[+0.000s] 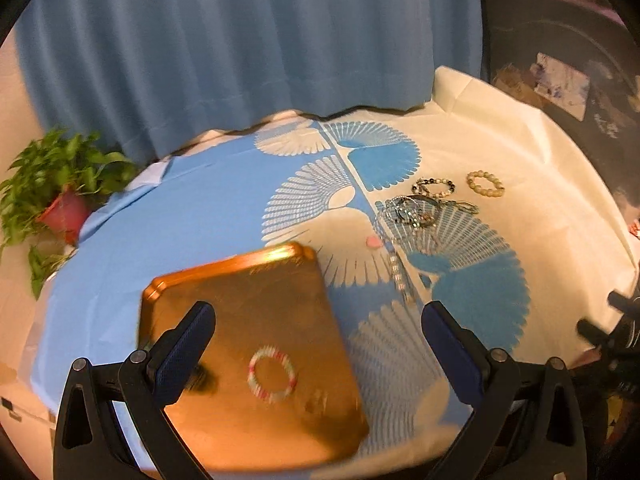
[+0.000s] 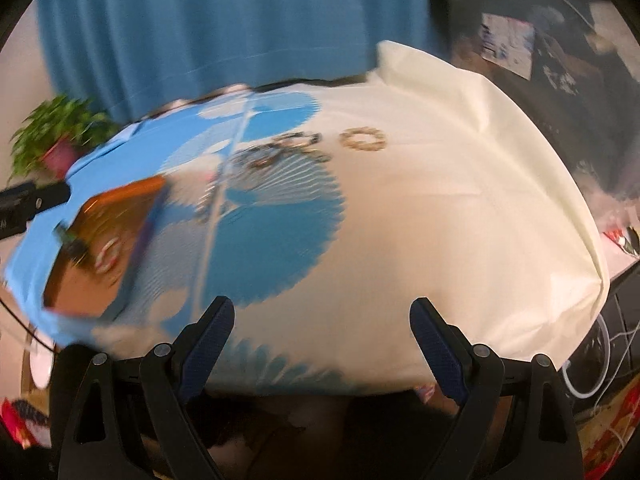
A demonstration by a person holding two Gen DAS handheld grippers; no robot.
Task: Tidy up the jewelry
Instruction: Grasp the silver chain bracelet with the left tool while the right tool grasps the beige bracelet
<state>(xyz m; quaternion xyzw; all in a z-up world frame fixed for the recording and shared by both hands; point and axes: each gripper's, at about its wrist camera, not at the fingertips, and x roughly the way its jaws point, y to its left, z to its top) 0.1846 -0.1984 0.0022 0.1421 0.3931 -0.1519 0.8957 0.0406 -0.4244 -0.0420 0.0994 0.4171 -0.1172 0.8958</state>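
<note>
A gold tray (image 1: 256,300) lies on the table with a pink-and-white bead bracelet (image 1: 272,374) and a dark item (image 1: 202,380) in it. My left gripper (image 1: 318,344) hovers open over the tray, nothing between its fingers. Farther right lie a tangle of silver chains (image 1: 412,210), a black-and-white bead bracelet (image 1: 434,187), a cream bead bracelet (image 1: 485,185) and a small pink piece (image 1: 374,242). My right gripper (image 2: 322,336) stands open and empty above the near table edge. The right wrist view is blurred and shows the tray (image 2: 116,216), the chains (image 2: 276,154) and the cream bracelet (image 2: 363,139).
A blue and cream patterned cloth (image 1: 500,152) covers the table. A potted plant (image 1: 60,188) stands at the far left before a blue curtain (image 1: 240,40). Dark clutter and cables (image 2: 608,344) lie beyond the table's right edge.
</note>
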